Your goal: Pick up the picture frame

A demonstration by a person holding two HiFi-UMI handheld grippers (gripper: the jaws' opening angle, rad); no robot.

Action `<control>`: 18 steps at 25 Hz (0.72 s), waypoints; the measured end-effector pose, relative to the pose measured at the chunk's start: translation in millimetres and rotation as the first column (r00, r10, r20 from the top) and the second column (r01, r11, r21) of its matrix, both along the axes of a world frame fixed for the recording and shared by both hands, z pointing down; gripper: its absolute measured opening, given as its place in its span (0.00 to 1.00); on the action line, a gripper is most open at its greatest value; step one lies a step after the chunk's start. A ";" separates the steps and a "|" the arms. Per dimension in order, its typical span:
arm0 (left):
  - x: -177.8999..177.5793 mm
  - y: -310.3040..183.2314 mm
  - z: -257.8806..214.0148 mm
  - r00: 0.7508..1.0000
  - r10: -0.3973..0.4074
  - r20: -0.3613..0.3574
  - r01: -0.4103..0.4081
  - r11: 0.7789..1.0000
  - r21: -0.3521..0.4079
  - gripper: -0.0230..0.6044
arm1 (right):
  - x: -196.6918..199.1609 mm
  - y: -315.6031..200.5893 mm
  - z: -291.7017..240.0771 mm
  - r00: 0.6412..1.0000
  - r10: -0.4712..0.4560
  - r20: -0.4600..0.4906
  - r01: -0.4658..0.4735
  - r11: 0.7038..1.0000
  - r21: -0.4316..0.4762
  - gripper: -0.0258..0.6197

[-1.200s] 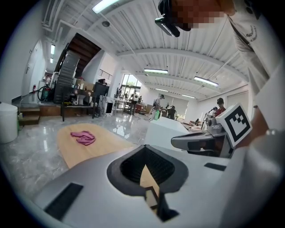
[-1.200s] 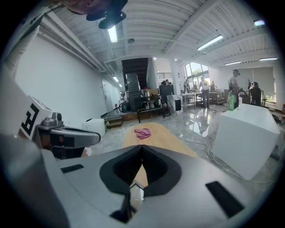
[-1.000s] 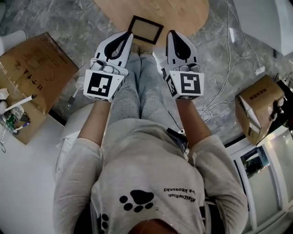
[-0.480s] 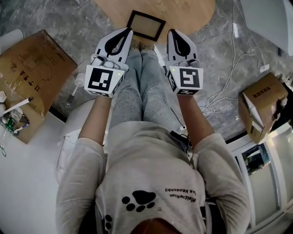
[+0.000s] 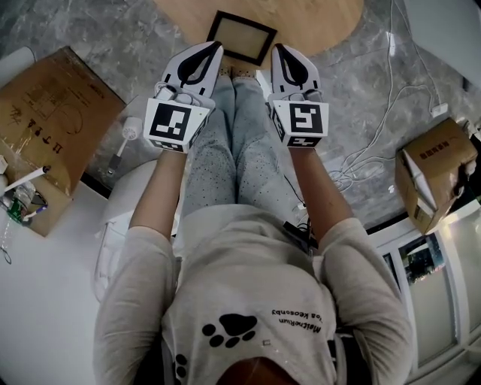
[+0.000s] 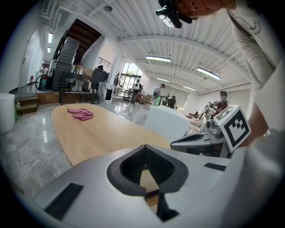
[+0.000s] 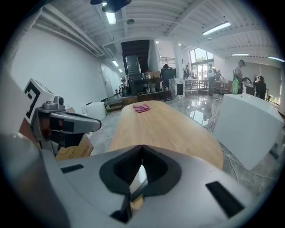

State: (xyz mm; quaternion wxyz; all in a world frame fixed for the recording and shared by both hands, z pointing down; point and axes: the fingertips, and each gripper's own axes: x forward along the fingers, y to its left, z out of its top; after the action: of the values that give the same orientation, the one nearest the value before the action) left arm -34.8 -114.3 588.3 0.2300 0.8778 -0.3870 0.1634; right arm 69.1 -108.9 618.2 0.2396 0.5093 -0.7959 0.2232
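The picture frame (image 5: pixel 242 37), black-edged with a tan inside, lies flat on the wooden table (image 5: pixel 316 22) near its front edge. In the head view my left gripper (image 5: pixel 215 48) points at the frame's near left corner and my right gripper (image 5: pixel 279 50) at its near right corner, both just short of it. Both are shut with nothing between the jaws. In the left gripper view the closed tips (image 6: pixel 144 147) hang over the table, and a bit of the frame (image 6: pixel 150 181) shows below them. The right gripper (image 7: pixel 142 146) likewise shows the frame (image 7: pixel 138 177) under its tips.
A pink cloth (image 6: pixel 80 113) lies far down the table. Cardboard boxes stand on the floor at left (image 5: pixel 52 113) and right (image 5: pixel 432 173). White cables (image 5: pixel 376 128) trail over the marble floor. The person's knees (image 5: pixel 240 128) are between the grippers.
Both grippers have sunk and drawn nearer to the frame's front edge, still side by side and shut.
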 end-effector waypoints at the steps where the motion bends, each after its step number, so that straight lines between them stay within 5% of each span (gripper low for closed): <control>1: -0.6 0.4 4.3 1.000 0.000 0.003 0.000 1.000 -0.003 0.05 | -0.4 0.4 4.0 1.000 -0.001 -0.003 0.001 1.000 -0.003 0.05; 18: -12.2 8.1 67.0 0.998 -0.038 0.046 0.042 0.996 -0.075 0.05 | 11.9 18.2 67.2 0.997 0.077 -0.011 -0.078 0.988 -0.132 0.08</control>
State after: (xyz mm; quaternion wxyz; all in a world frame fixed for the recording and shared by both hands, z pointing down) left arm -47.1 -106.2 655.4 0.2578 0.8566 -0.4030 0.1930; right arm 81.0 -90.6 685.4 0.2663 0.5237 -0.7581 0.2829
